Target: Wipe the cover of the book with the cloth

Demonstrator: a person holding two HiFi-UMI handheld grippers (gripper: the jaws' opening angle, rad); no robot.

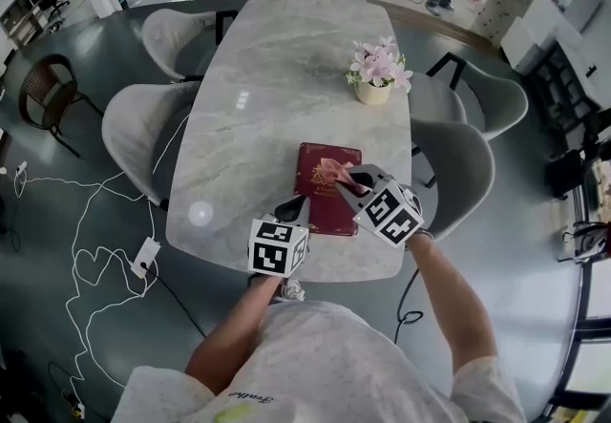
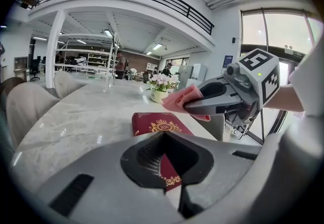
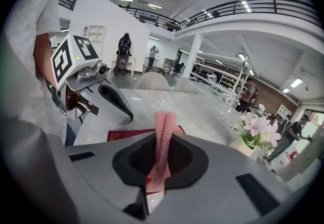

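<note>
Over book (half-hidden), right gripper fingers pinch cloth; left gripper fingers touch, empty.

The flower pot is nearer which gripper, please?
Right. The right gripper holds the cloth over the book, toward the pot; the left gripper is at the book's near edge.

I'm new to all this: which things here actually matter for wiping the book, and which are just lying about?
In the job: book, pink cloth, right gripper pinching it, left gripper by the book.
Just lying about: flower pot, chairs, power strip on the floor.
</note>
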